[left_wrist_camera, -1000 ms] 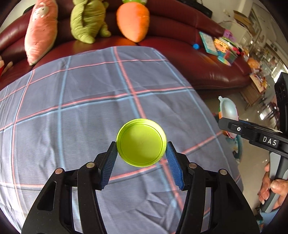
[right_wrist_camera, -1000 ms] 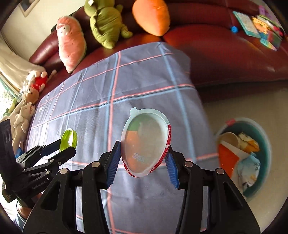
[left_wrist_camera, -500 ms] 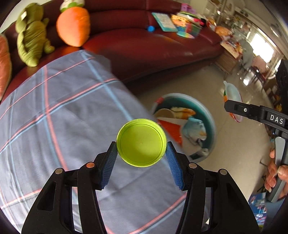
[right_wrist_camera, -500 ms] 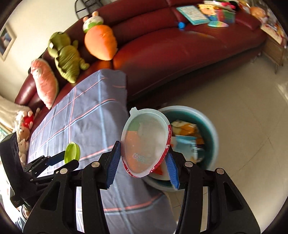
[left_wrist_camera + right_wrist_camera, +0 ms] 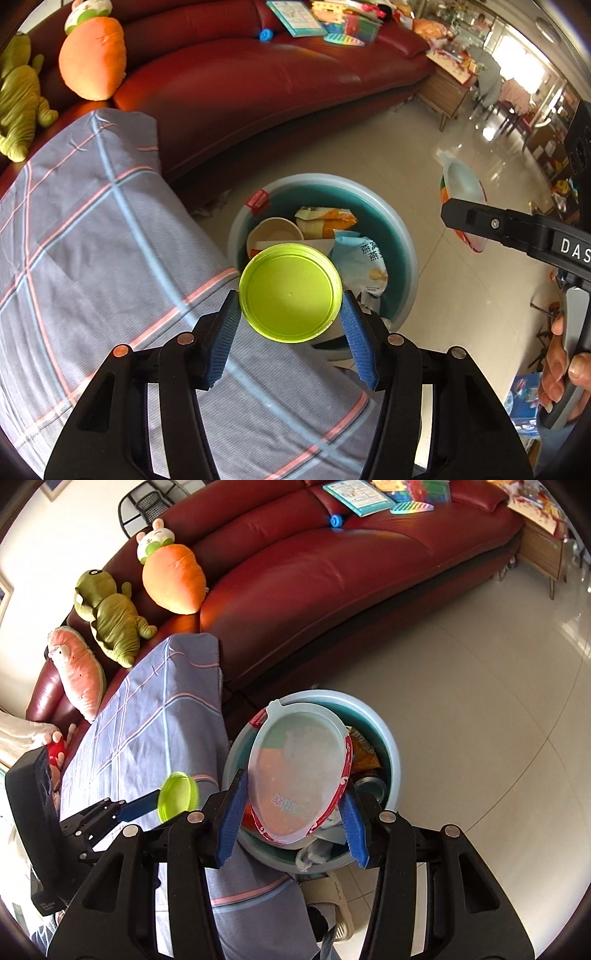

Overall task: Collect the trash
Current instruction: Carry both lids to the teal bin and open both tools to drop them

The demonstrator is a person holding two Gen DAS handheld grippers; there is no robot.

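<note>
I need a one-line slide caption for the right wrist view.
Right gripper holds a peel-off lid above the teal trash basin; the left gripper holds a green cap.

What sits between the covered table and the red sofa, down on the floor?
The teal trash basin stands there on the tiles, already holding wrappers and a paper cup. Both wrist views show it, right beside the table's plaid cloth and in front of the sofa.

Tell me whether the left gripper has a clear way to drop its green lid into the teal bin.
Probably yes: the left gripper holds the green lid before the teal bin, whose top is open, with nothing between.
</note>
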